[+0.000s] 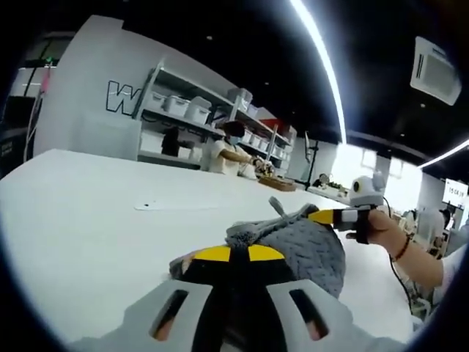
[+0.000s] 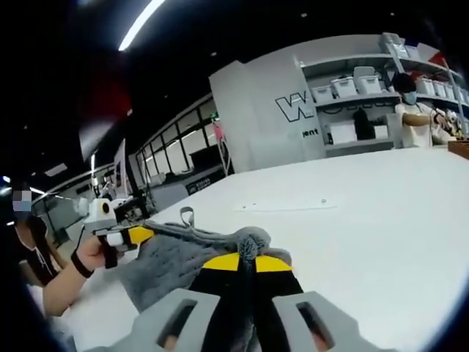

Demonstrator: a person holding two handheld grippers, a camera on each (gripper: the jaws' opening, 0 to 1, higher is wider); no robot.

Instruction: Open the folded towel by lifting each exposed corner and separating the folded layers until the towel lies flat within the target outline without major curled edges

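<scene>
Towel [image 1: 304, 246] hangs bunched, grey, between both tools.

One towel [image 1: 308, 246], two grippers [image 1: 236, 258] [image 2: 248, 265]

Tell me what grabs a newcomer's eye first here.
The grey knitted towel stands out, bunched above the white table and pinched at two spots. The left hand-held gripper clamps one corner, and the right hand-held gripper clamps another. Behind them, grey shelving with white bins lines the wall.
</scene>
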